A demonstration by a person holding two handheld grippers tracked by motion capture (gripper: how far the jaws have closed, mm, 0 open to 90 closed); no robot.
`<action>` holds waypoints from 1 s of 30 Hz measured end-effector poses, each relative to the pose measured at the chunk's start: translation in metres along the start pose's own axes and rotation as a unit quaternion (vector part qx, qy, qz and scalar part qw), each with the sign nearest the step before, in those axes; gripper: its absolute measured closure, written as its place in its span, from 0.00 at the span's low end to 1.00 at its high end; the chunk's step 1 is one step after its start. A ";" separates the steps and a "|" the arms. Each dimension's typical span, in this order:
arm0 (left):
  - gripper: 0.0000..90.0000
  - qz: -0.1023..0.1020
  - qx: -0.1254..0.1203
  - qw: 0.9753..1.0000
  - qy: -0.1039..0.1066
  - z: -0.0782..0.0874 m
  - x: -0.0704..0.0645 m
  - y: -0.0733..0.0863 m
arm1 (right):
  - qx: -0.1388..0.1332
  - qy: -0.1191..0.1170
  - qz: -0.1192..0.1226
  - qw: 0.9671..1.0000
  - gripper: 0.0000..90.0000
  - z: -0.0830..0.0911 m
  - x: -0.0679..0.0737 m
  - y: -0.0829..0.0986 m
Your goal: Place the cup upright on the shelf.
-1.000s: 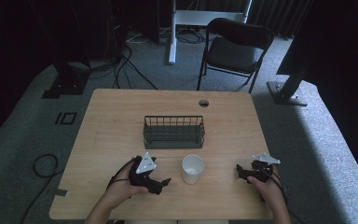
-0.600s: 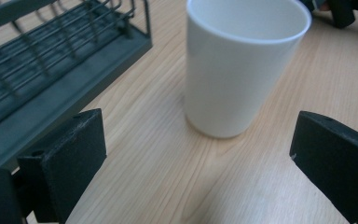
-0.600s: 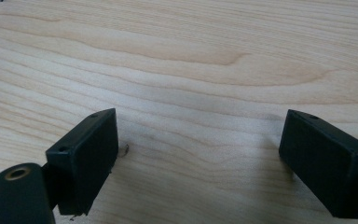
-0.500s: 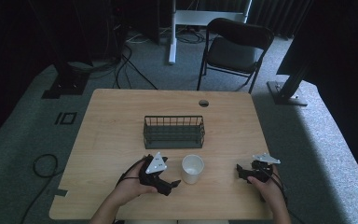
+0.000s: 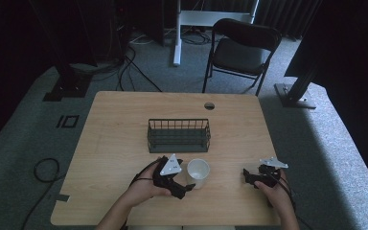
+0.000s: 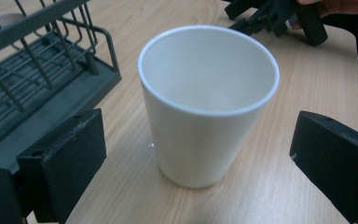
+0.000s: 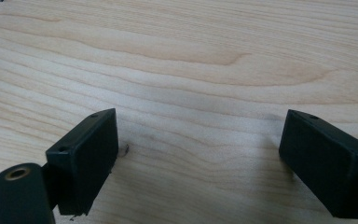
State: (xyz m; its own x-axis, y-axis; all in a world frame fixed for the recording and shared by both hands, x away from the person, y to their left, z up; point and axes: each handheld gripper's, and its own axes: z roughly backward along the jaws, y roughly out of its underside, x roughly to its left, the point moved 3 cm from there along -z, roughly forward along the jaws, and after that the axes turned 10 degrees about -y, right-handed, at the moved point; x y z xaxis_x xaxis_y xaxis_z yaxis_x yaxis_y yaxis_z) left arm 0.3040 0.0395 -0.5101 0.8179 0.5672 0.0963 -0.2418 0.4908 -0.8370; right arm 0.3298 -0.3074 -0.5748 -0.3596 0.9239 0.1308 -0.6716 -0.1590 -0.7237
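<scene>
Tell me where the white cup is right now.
In the high view the white cup stands upright on the table's near-centre, just in front of the wire basket, between the open left gripper's jaws.

Dim and slightly grainy from above, with near-black surroundings and soft daylight on the wooden table [image 5: 124,143] and grey carpet [image 5: 316,143]. Brighter and sharper close up: even light on the white cup [image 6: 207,102], faint shadow at its base, blurred black jaws in the foreground.
</scene>
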 end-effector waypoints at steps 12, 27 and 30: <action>0.04 -0.012 -0.004 1.000 0.010 -0.018 -0.006 -0.009 | 0.000 0.000 0.000 1.000 0.13 0.000 0.000 0.000; 0.04 -0.019 -0.011 1.000 0.018 -0.033 -0.011 -0.017 | 0.000 0.000 0.000 1.000 0.13 0.000 0.000 0.000; 0.05 -0.015 -0.018 0.999 0.022 -0.036 -0.012 -0.018 | 0.000 0.000 0.000 1.000 0.13 0.000 0.000 0.000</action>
State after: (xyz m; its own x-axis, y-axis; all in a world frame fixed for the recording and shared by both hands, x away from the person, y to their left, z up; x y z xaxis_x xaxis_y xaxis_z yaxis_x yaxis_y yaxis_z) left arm 0.3173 0.0000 -0.5150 0.8469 0.5225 0.0991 -0.1983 0.4832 -0.8528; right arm 0.3298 -0.3073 -0.5748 -0.3593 0.9239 0.1317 -0.6718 -0.1581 -0.7237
